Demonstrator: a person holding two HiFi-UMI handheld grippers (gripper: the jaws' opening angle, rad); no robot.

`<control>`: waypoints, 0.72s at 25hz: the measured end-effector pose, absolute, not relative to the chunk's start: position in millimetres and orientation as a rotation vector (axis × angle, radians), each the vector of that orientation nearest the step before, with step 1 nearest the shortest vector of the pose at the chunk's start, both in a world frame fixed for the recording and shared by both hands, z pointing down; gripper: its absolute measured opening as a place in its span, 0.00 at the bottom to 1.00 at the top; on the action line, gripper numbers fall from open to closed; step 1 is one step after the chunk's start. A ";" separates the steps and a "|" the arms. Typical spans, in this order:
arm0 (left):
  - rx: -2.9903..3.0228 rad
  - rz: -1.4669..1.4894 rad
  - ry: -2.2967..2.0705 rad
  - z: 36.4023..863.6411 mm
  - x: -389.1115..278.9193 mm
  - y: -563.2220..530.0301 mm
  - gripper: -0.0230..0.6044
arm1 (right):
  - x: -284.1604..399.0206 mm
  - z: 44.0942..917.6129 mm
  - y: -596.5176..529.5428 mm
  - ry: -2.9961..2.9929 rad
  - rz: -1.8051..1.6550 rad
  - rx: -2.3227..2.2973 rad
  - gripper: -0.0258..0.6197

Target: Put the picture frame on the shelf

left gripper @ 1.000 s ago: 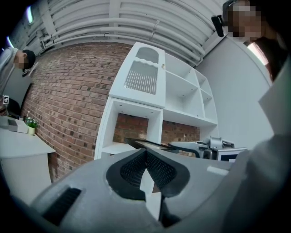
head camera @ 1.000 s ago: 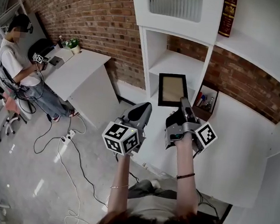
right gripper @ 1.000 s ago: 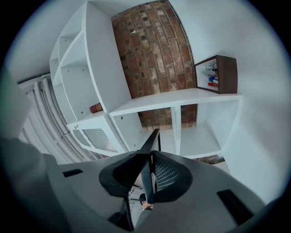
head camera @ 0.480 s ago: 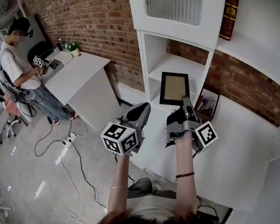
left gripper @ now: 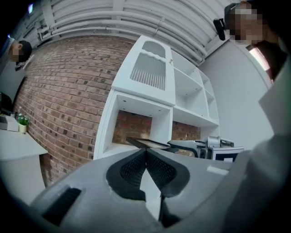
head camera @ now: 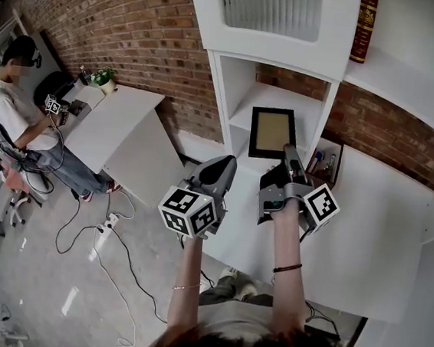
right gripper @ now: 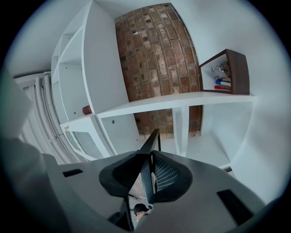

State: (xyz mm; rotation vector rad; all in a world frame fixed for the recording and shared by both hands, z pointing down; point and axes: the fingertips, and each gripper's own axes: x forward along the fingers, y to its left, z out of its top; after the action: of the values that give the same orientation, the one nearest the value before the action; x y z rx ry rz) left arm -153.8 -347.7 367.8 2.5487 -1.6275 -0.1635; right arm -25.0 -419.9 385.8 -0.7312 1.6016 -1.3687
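Picture frame lifted, not yet placed — right claw pinches its near edge, frame roughly flat in air at mouth of lower shelf bay, above bench back-left corner. Left claw pressed together, empty, alongside. Remaining, likely — carry in, set down, release.

A lab or studio workspace is suggested here, tbh. A bare brick wall is fronted by a white shelf unit, cables are strewn over the grey floor, and a second person is seated by a white table with a marker cube in hand. A potted plant is parked on that table.
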 end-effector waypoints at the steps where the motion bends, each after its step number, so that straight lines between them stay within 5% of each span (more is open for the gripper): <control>1: 2.556 -0.159 -1.615 368.2 -154.9 -351.4 0.05 | -26.4 385.6 -423.0 1.595 -1.363 -0.739 0.15; 18: 2.663 -0.177 -1.389 369.3 -161.2 -410.0 0.05 | -31.0 383.7 -459.7 1.520 -1.249 -0.872 0.15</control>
State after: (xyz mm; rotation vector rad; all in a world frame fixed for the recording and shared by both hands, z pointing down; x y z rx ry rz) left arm -161.2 -410.0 369.3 2.6634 -1.3892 -0.1769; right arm -31.0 -459.7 383.7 -0.8719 1.5203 -1.2492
